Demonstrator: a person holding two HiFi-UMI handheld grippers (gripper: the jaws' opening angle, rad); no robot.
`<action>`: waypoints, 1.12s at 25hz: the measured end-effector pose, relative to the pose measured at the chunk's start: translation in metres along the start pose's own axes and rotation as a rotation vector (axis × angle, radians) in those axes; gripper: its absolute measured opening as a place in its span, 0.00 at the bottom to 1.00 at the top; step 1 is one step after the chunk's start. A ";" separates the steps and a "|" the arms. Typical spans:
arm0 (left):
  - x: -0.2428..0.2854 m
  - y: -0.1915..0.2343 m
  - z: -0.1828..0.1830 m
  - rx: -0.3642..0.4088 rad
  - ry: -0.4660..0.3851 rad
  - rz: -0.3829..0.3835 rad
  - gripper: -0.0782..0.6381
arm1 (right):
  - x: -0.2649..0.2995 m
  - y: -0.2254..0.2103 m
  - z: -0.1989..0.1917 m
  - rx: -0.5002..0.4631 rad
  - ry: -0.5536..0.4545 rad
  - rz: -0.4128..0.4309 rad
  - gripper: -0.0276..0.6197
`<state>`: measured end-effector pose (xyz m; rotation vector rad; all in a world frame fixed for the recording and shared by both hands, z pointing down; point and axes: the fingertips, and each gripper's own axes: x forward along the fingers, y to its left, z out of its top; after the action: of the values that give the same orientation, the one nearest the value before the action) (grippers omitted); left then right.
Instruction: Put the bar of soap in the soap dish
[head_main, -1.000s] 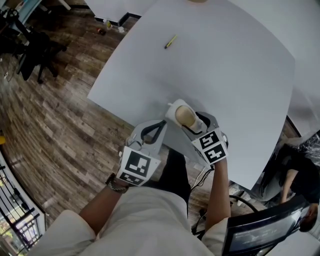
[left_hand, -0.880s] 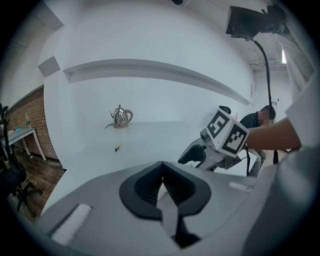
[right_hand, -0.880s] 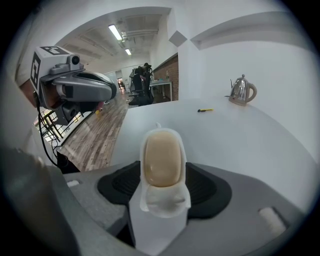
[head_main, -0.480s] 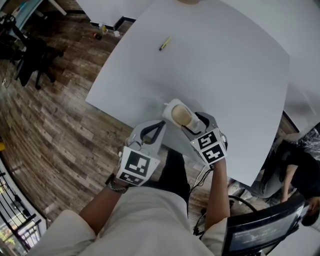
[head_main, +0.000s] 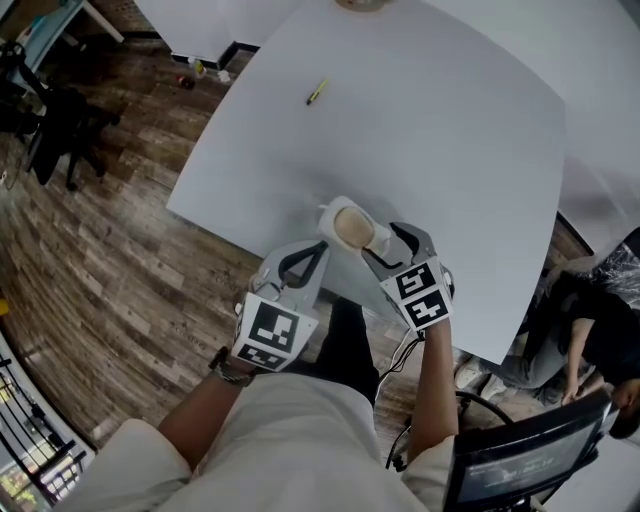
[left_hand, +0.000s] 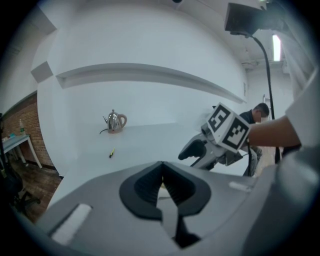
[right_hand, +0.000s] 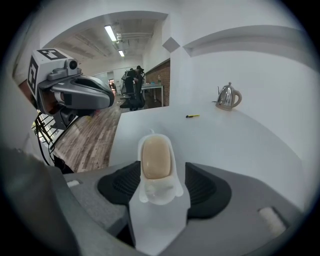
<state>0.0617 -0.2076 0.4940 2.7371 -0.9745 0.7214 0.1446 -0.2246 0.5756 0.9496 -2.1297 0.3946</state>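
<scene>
While right hand-held gripper (right_hand: 163, 184) clamps one dish (head_main: 329, 212), one soap (right_hand: 156, 157) fills it.

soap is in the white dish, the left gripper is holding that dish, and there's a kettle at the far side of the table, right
Not quite. The right gripper, not the left, is holding the dish: the right gripper view shows it between those jaws. The left gripper has its jaws together on nothing. The soap is in the dish and the kettle is at the far side.

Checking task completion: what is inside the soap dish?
A tan bar of soap lies inside the white soap dish and fills most of its hollow. The bar covers the floor of the dish, so anything beneath it cannot be seen.
</scene>
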 end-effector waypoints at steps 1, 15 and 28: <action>0.000 -0.001 0.001 0.001 -0.002 -0.003 0.12 | -0.002 -0.001 0.000 0.004 -0.004 -0.006 0.48; 0.004 -0.013 0.011 0.014 -0.022 -0.043 0.12 | -0.026 -0.010 0.003 0.099 -0.065 -0.062 0.40; -0.002 -0.020 0.016 0.024 -0.039 -0.055 0.12 | -0.044 -0.011 0.000 0.151 -0.082 -0.134 0.35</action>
<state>0.0789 -0.1960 0.4796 2.7970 -0.8995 0.6772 0.1723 -0.2102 0.5424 1.2065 -2.1181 0.4610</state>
